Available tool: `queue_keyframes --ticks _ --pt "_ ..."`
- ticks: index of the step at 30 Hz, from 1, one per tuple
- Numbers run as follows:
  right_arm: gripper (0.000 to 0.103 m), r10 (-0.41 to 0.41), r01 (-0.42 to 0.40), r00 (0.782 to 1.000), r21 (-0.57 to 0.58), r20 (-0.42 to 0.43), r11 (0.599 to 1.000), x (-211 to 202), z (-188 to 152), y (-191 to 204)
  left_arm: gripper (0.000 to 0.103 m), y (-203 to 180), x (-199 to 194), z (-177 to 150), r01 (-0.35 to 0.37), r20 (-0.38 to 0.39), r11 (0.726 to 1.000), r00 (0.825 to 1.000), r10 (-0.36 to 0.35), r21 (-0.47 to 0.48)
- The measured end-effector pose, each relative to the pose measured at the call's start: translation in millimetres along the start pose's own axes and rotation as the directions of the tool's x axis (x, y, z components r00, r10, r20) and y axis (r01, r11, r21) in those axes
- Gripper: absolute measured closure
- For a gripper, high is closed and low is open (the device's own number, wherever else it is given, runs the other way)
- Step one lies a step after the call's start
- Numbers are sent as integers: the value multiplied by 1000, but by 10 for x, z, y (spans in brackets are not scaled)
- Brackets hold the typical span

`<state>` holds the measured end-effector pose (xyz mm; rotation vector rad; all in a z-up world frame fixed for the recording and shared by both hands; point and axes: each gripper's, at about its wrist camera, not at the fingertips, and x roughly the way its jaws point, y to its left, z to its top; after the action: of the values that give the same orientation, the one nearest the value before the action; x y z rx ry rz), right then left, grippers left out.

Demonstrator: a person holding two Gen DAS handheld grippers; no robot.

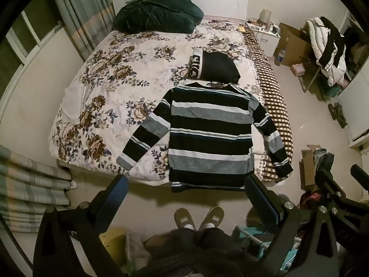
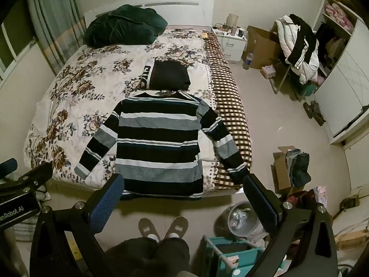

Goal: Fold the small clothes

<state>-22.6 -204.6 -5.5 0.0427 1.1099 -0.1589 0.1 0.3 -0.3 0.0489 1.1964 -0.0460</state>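
On bed: striped sweater (image 1: 207, 133) flat, hem overhanging | both fingers spread, empty

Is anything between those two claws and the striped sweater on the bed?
Nothing visible. Both the left gripper and right gripper hang open above the floor at the bed's foot, and the sweater lies flat, sleeves spread, with only air between.

**Bed loaded at the near edge**

We see the bed (image 1: 110, 73) under its floral quilt: a striped sweater (image 1: 209, 133) spread flat, sleeves splayed, a folded black garment (image 1: 214, 68) just beyond its collar, a dark green bundle (image 1: 156, 11) by the headboard.
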Motion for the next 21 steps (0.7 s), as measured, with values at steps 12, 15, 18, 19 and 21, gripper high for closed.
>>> queue_keyframes --ticks 12,15,18,19,21 --pt "0 8 -8 1000 2 -5 1000 -16 -11 9 0 -4 -6 0 -18 11 1000 1000 18 2" --pt "0 8 -8 1000 2 -5 1000 -18 -11 6 0 -2 -2 0 -16 10 1000 1000 16 1" --pt "0 8 -8 1000 2 -5 1000 -22 -14 8 0 -4 -4 0 -16 10 1000 1000 16 3" --pt "0 9 -8 1000 3 -6 1000 -23 -12 3 0 -4 -4 0 -17 10 1000 1000 17 3" --pt "0 10 -10 1000 2 -6 1000 -25 -12 0 0 -3 -5 0 -17 10 1000 1000 17 2"
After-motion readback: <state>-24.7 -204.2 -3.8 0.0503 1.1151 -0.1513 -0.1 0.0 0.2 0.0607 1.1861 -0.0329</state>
